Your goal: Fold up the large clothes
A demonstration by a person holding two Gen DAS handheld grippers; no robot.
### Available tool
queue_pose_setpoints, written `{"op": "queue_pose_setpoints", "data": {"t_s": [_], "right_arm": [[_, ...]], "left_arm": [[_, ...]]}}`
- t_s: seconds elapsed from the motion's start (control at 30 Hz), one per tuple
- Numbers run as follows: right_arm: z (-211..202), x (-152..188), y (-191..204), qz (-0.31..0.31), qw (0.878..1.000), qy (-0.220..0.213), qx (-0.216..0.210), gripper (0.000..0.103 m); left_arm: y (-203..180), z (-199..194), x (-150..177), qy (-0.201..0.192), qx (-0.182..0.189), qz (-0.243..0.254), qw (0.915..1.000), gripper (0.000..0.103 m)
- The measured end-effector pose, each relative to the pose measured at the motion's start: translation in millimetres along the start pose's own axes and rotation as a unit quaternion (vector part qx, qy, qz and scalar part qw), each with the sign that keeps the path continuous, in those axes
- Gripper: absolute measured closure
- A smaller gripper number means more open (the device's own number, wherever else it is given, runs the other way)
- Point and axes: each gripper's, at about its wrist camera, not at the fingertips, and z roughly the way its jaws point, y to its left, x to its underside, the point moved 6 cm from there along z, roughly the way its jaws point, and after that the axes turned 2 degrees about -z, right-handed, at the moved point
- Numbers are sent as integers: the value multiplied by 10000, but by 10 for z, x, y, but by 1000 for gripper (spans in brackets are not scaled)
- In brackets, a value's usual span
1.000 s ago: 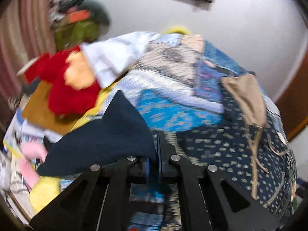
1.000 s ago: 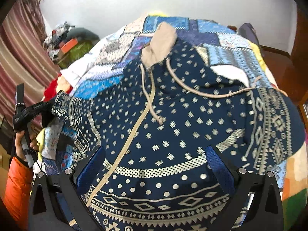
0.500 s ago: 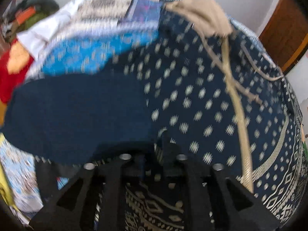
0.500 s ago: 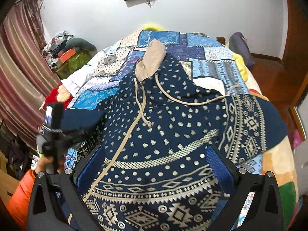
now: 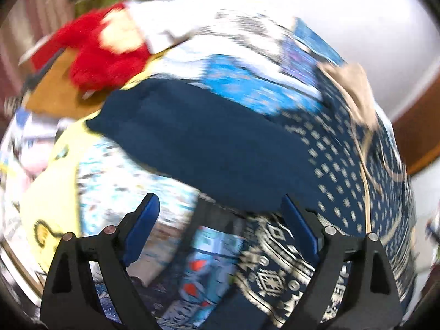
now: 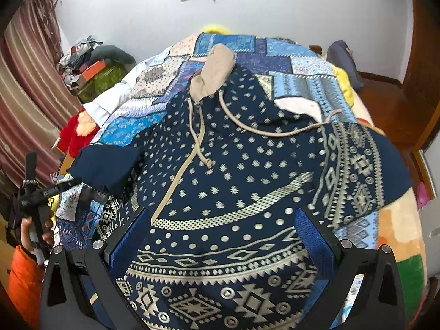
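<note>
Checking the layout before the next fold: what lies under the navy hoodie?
The hoodie lies on a blue patchwork quilt that shows around its edges. Whatever lies beneath its body is covered.

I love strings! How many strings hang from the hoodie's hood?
2 drawstrings: one hangs down the chest beside the zipper, the other trails across toward the far sleeve. None seems hidden.

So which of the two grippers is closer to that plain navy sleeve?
Left. The left gripper stands open right at the sleeve; the right gripper hovers over the hoodie's patterned hem.
</note>
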Motion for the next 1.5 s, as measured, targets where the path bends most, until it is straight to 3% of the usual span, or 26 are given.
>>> {"op": "queue_pose_setpoints", "data": {"t_s": [0.13,0.23,0.3,0.33,0.37,0.4,0.47,0.5,0.57,0.67,0.77,0.97,1.1,1.2,1.37,1.5], "right_arm": [[131,-10,77,20,9999,90,-73,0],[199,-30,108,-6,9999,122,-62,0],[240,-41,110,-25,9999,153,-26,0],[254,-48,102,-22,9998,171,-13,0],[265,-50,93,-13,9998,186,-4,0],[271,-53,77,4,9998,195,0,0],[263,-57,41,40,9998,185,23,0],[243,-62,15,55,9999,155,49,0],[200,-76,-39,55,9999,86,110,0],[119,-87,-123,89,9998,-6,194,0],[38,-97,-213,190,9996,-108,198,0],[-125,-103,-349,102,9988,-329,343,0],[-264,-63,-471,108,9984,-424,353,0],[-380,-32,-591,105,9982,-458,372,0],[-582,13,-838,114,9965,-543,625,0],[-642,51,-1008,265,9961,-503,682,0]], "left_arm": [[376,228,-148,150,264,-770,9966,13],[411,307,-292,-165,459,-978,9940,14],[441,391,-419,-311,370,-1112,9926,28],[473,437,-466,-338,247,-1176,9922,42],[493,482,-507,-381,44,-1214,9919,63],[520,506,-554,-444,-290,-1132,9922,70],[448,471,-642,-566,-562,-827,9934,96],[384,433,-674,-619,-740,-707,9928,98],[224,312,-755,-775,-1025,-382,9910,99],[-168,21,-868,-1093,-965,172,9892,99],[-762,-307,-919,-1470,-978,960,9796,99],[-2111,-766,-749,-1856,-219,2085,9600,99],[-2946,-652,-414,-1561,426,2613,9516,99],[-3410,-378,-100,-1103,752,2789,9510,99],[-3828,67,526,-375,1099,3106,9434,99],[-3969,453,1092,592,1161,3391,9317,98]]}}
